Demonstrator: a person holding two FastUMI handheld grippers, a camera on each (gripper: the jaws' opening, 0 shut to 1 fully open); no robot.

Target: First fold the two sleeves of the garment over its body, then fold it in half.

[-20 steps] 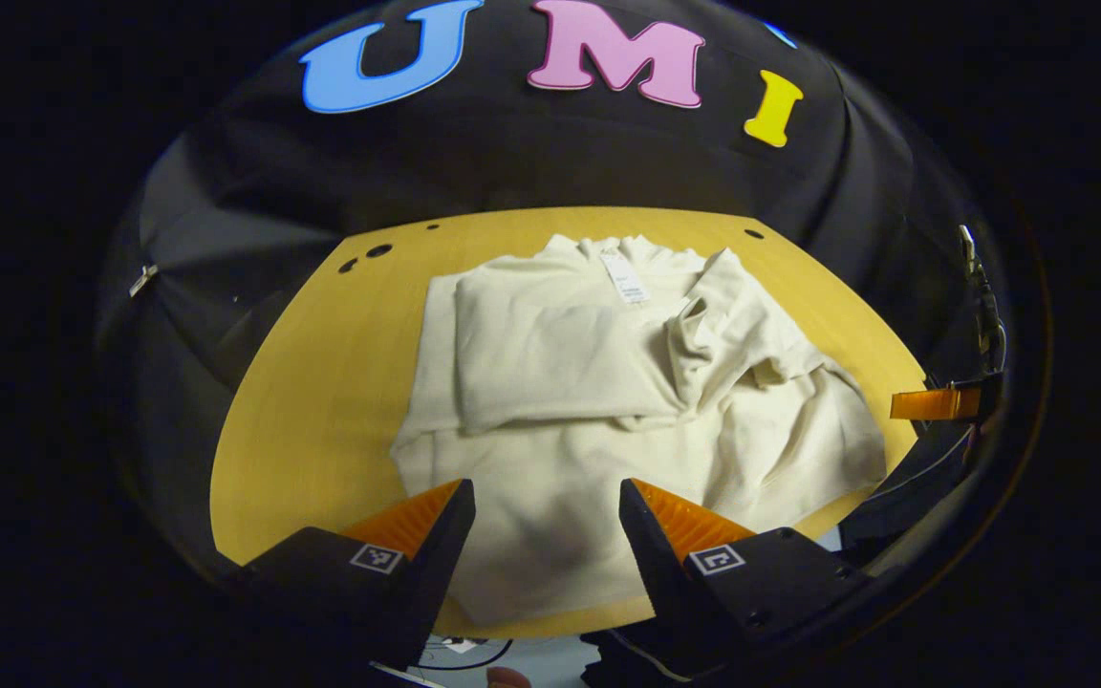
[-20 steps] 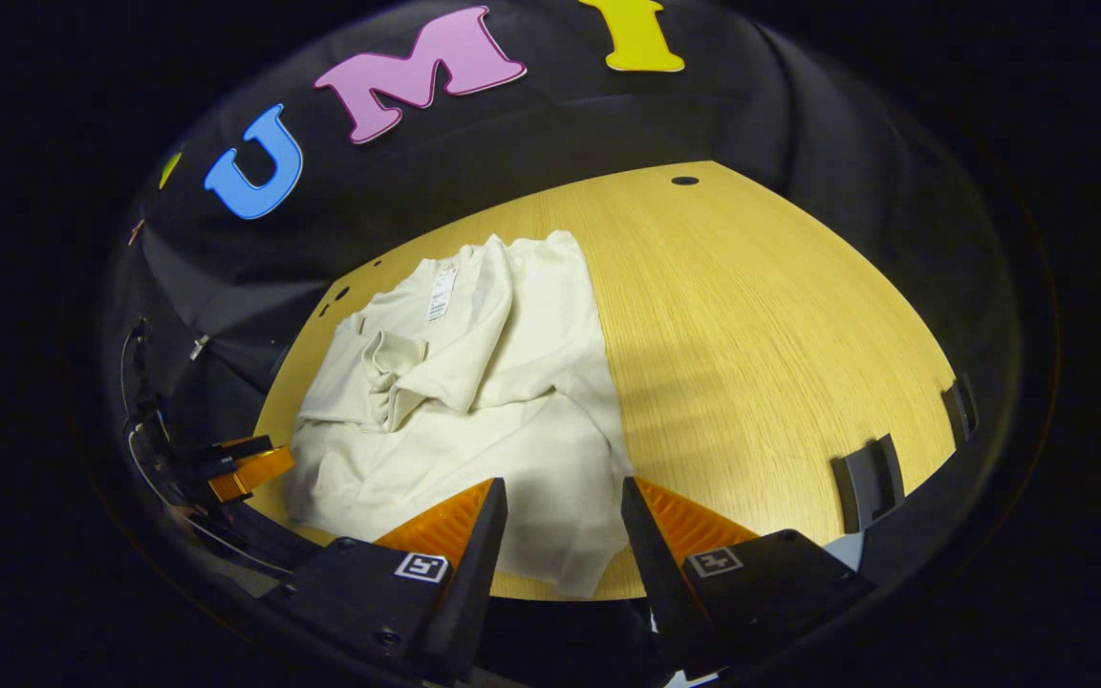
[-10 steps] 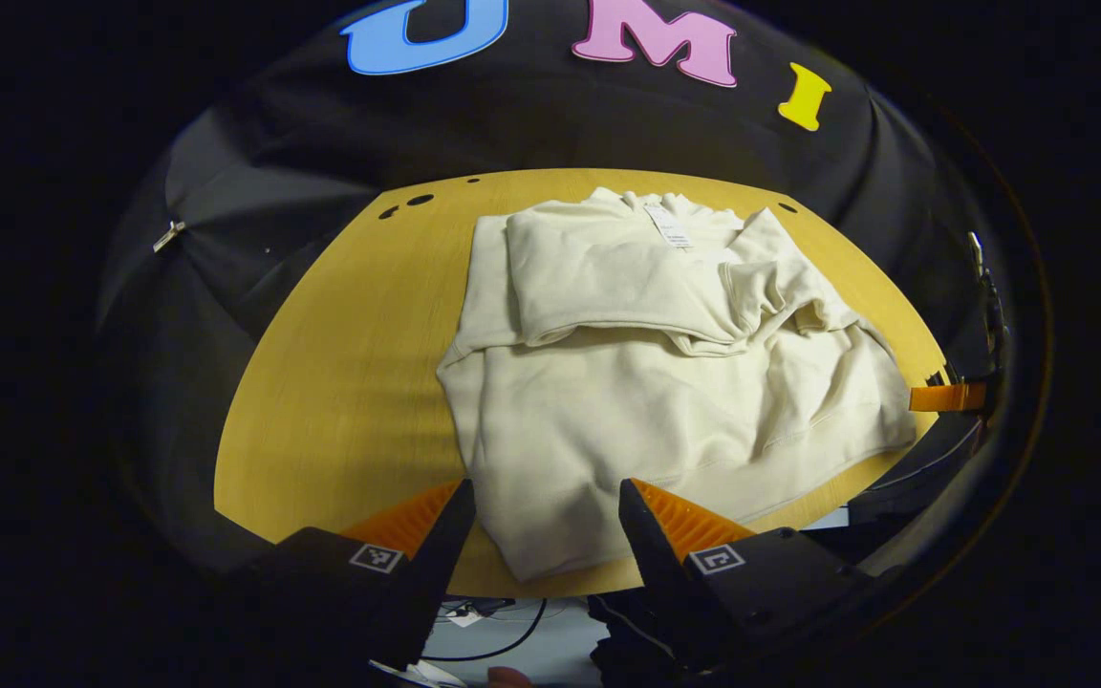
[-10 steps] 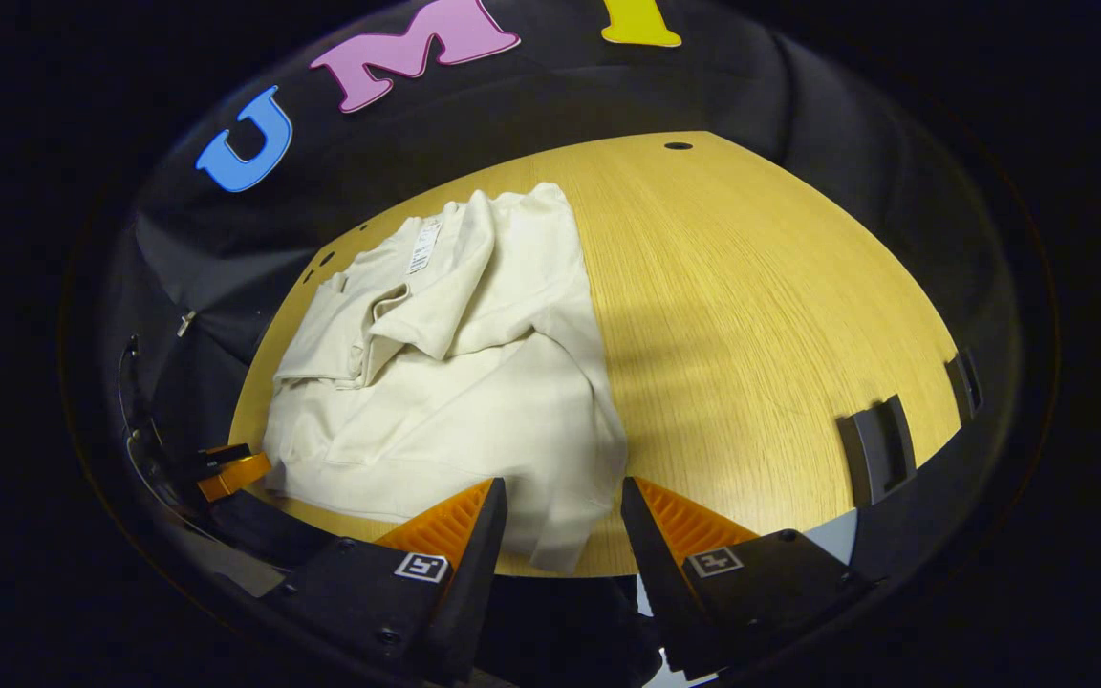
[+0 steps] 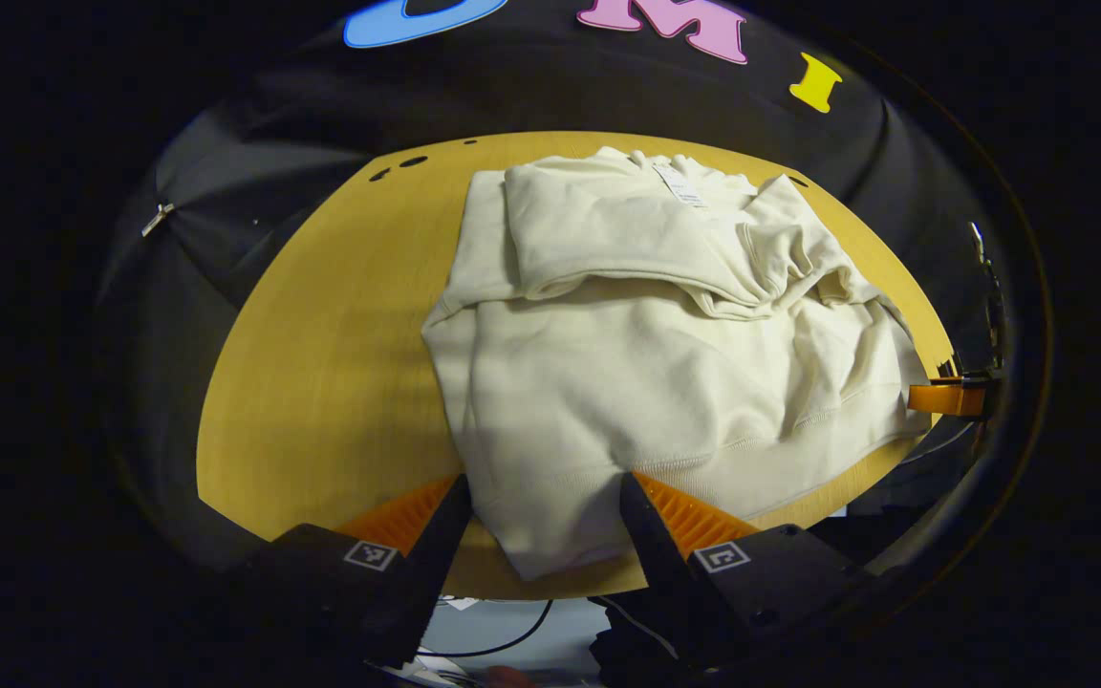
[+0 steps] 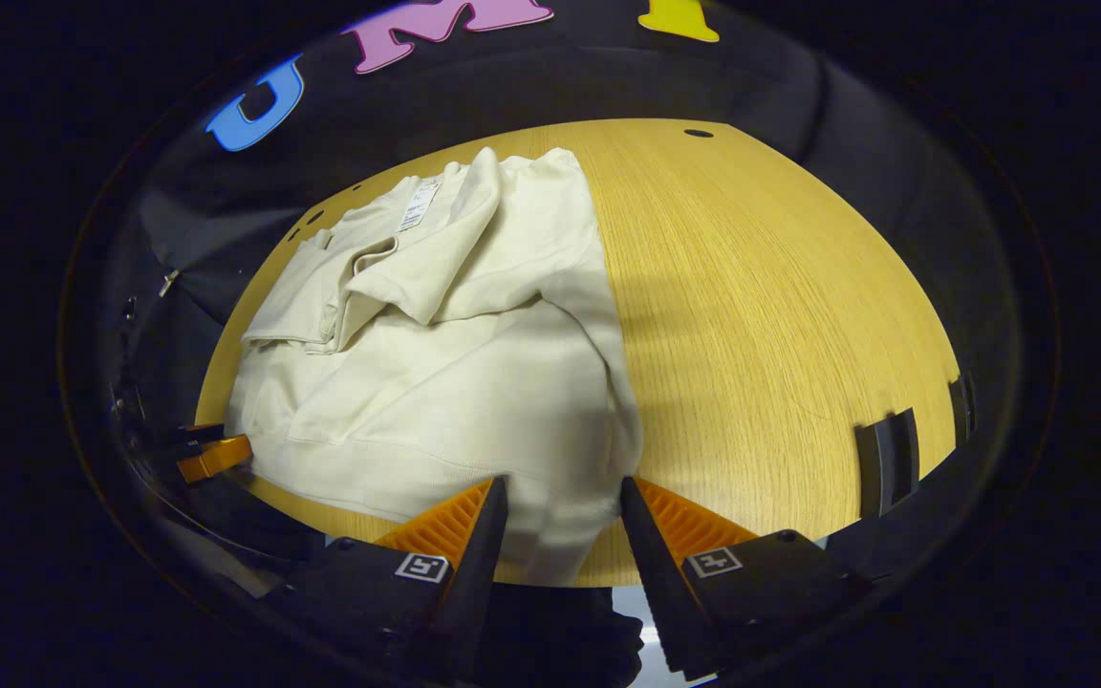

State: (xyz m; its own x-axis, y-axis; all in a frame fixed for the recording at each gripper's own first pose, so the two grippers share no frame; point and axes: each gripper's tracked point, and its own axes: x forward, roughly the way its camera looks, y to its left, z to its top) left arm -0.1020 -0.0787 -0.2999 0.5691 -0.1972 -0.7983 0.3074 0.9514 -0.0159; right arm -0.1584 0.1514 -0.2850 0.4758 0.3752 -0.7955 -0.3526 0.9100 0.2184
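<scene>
Left gripper [image 5: 543, 521]: jaws apart, gripping nothing, one to each side of a hem corner of the garment [image 5: 665, 363]. Right gripper [image 6: 560, 526]: jaws likewise spread, bracketing the other hem corner. Whether any jaw touches cloth, cannot tell.

Ahead of both jaws: garment flat on the worktop [image 5: 321, 363], hem nearest, collar and tag farthest. Sleeves [image 5: 608, 239] both lying across the chest, the one on the right bunched and creased. Sleeve step judged done; half fold left.

Handling, as judged: thick soft knit, limp, light, no stiffness to carry a fold. Ribbed hem band [image 6: 398, 468] the firmest part, so best hold there, one corner per gripper, pinching both layers. Likely sag between two holds; loose sleeves could slide when lifted. Corners overhang the near worktop edge slightly, giving room to get a jaw beneath.
</scene>
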